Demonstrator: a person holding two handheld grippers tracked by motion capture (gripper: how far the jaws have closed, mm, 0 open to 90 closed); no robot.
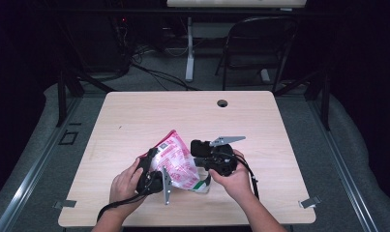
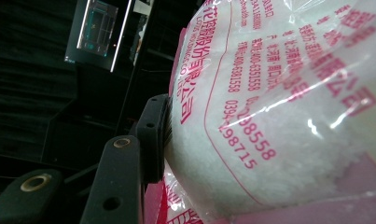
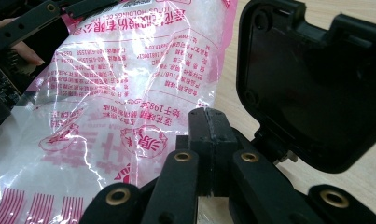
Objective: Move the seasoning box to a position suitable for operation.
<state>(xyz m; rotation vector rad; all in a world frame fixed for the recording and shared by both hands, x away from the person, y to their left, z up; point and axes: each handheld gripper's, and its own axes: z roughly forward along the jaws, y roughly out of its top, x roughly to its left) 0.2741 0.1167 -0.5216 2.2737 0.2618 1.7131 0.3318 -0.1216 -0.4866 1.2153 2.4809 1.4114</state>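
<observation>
1. On the wooden worktop [image 1: 134, 121], near the front edge, a plastic bag [image 1: 178, 162] with pink print and white grains inside is held up between two claws.
2. The bag is gripped on its left side by the left claw [image 1: 151, 169]. In the left gripper view, one black pad [image 2: 154, 137] is pressed into the soft bag [image 2: 269, 116], so the jaws are part way closed on it.
3. The right claw [image 3: 208, 135] is seen in the right gripper view with its two jaws shut tight against each other. They are close beside the bag's lower edge [image 3: 106, 140]. Whether a thin bit of plastic is pinched between them cannot be told.
4. The step in hand is judged to be getting a second hold on the bag.
5. To do it well, the left grip should be kept steady so the bag does not sag or slip.
6. A flat, empty bit of plastic at the edge should be picked by the right claw, not the fat middle, so the grains are not squashed.
7. The pull should be kept gentle, so the thin plastic is not torn.
</observation>
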